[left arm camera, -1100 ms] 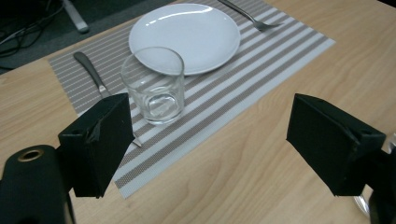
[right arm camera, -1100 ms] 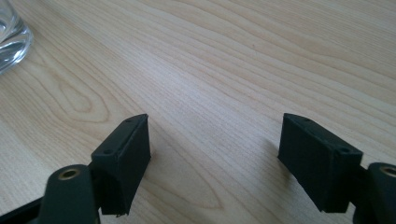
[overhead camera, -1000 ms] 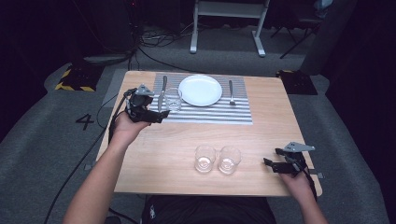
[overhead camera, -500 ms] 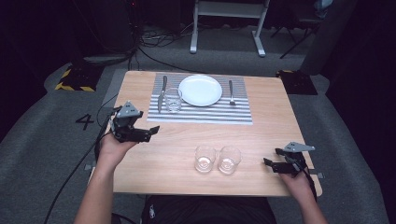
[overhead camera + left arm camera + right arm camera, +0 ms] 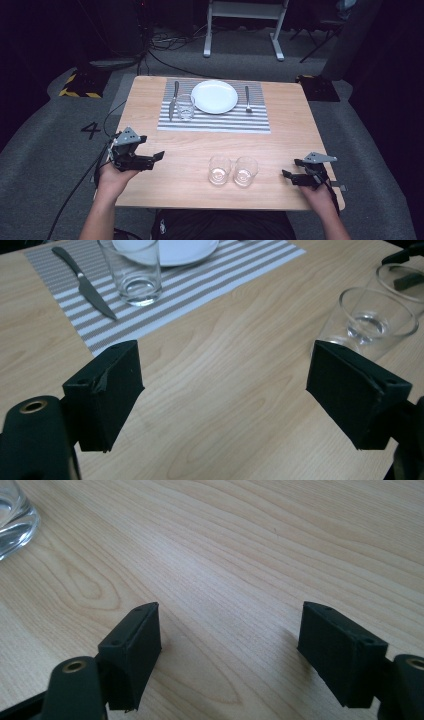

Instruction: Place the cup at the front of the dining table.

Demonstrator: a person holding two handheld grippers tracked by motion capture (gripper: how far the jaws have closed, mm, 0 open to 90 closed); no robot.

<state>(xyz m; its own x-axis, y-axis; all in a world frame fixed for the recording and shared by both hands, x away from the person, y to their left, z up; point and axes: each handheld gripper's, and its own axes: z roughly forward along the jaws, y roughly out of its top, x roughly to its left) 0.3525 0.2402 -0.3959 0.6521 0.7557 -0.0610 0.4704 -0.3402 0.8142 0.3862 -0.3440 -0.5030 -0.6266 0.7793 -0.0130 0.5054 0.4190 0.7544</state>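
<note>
A striped placemat lies at the table's far middle with a white plate, a knife, a fork and a clear glass on it. Two more empty glasses stand side by side near the front edge. My left gripper hovers open at the table's left edge, pointing right toward them; its jaws frame bare wood, with the nearer glass beyond its right jaw. My right gripper rests open at the front right corner, nothing between its jaws.
The wooden table stands on grey carpet. A cable trails from the left gripper off the table's left side. A glass base shows at the upper left of the right gripper view. A white stand's legs are beyond the far edge.
My left gripper let go of the glass on the placemat and drew back toward the front left of the table, turning to point right. The right gripper has stayed still.
</note>
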